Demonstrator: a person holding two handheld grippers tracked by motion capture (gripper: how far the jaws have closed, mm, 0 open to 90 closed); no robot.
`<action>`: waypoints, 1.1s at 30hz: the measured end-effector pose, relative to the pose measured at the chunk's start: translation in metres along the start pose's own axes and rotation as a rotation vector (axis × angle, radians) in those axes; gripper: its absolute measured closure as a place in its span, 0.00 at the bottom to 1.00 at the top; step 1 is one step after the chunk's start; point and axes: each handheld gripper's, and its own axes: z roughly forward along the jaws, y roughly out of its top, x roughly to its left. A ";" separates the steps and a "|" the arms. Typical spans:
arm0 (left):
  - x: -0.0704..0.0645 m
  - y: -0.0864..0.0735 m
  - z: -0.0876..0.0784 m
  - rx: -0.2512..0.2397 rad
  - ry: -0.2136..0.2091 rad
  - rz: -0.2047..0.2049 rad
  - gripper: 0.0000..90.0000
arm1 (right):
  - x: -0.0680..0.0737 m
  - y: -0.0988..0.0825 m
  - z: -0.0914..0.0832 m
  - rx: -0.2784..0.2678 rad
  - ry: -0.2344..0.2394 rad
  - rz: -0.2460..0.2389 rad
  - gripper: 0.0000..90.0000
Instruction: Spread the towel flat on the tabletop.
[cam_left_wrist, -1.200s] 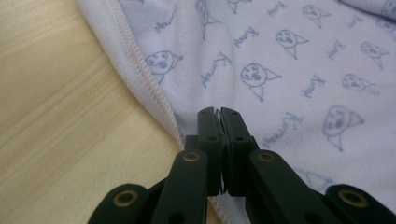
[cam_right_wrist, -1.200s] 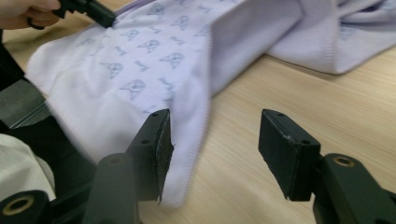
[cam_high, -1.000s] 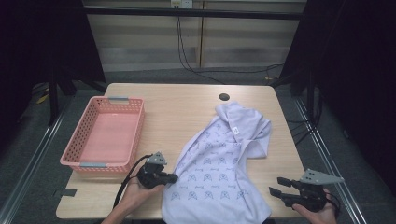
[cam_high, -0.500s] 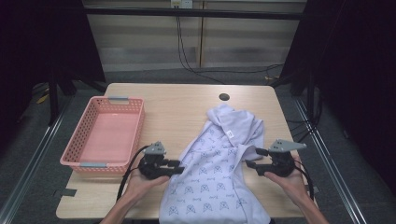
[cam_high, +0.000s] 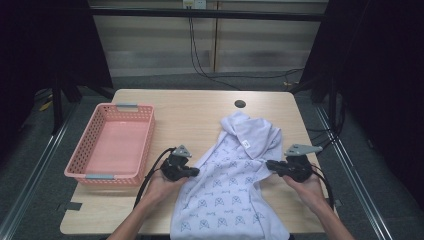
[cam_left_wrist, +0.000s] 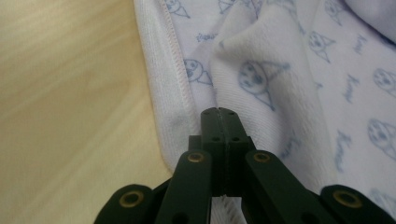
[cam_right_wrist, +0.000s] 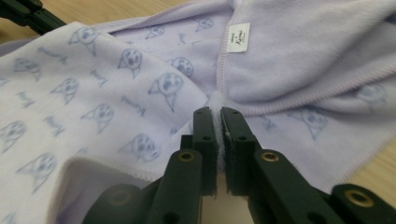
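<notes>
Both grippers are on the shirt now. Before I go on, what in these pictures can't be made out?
- Shirt hem: cut off by the bottom edge of the high view.
- Print on the white label: too small and blurred in the right gripper view.
- Left gripper grip: the closed jaws cover the pinched cloth, so the number of layers is unclear.
- Right gripper: same.
- Basket near wall: its inner side faces away in the high view.
</notes>
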 end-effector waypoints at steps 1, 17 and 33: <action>-0.002 -0.009 -0.008 -0.001 -0.018 -0.024 1.00 | 0.001 -0.004 -0.006 -0.002 -0.006 -0.001 0.96; -0.041 -0.052 -0.062 -0.079 -0.129 -0.068 0.83 | 0.026 -0.062 -0.053 0.052 0.052 -0.017 0.64; -0.004 0.003 0.011 -0.054 -0.026 -0.009 0.90 | 0.009 -0.017 0.043 0.108 0.022 -0.107 0.63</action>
